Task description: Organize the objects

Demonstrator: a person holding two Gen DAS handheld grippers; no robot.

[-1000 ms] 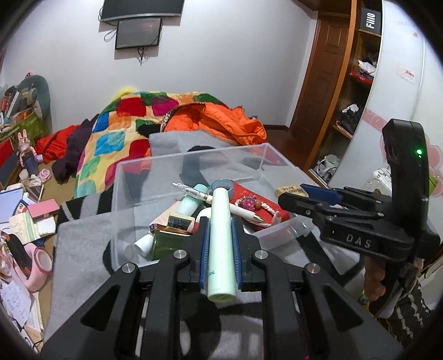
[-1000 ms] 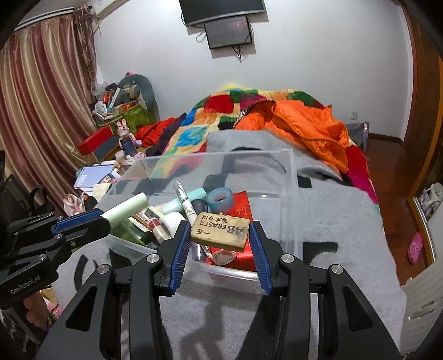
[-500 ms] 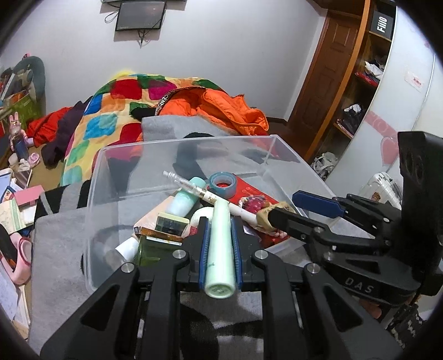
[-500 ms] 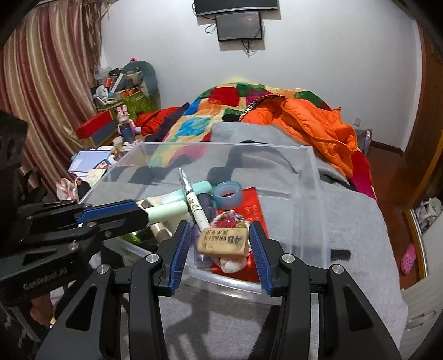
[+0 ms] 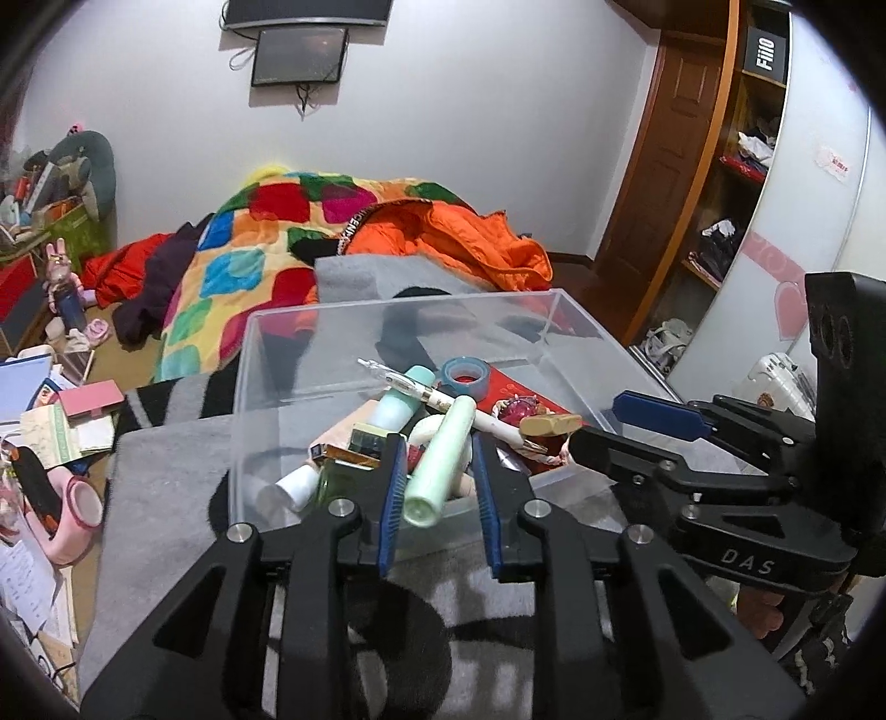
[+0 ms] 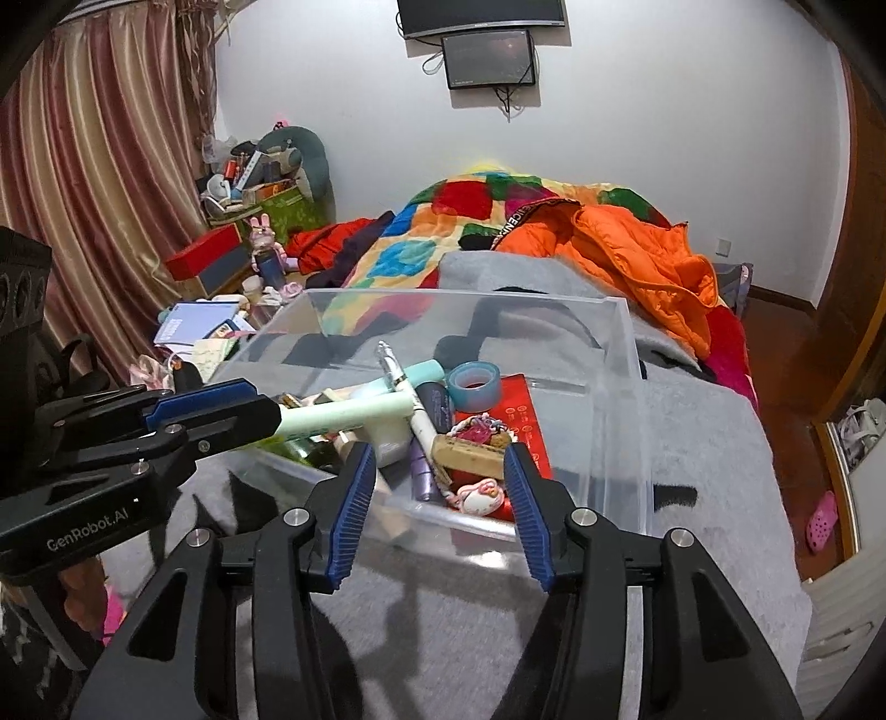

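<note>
While opening, left gripper [image 5: 437, 479] brackets green tube [image 5: 439, 462] | right gripper [image 6: 437, 498] released, eraser [image 6: 469, 450] between

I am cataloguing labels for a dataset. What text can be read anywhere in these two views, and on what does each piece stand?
"DAS": on the right tool, seen from the left wrist.
"GenRobot.AI": on the left tool, seen from the right wrist.
"FiiO": black box on the shelf.
Black band lettering on the orange jacket: only partly legible.
Print on the red packet and white pen: too small to read.
</note>
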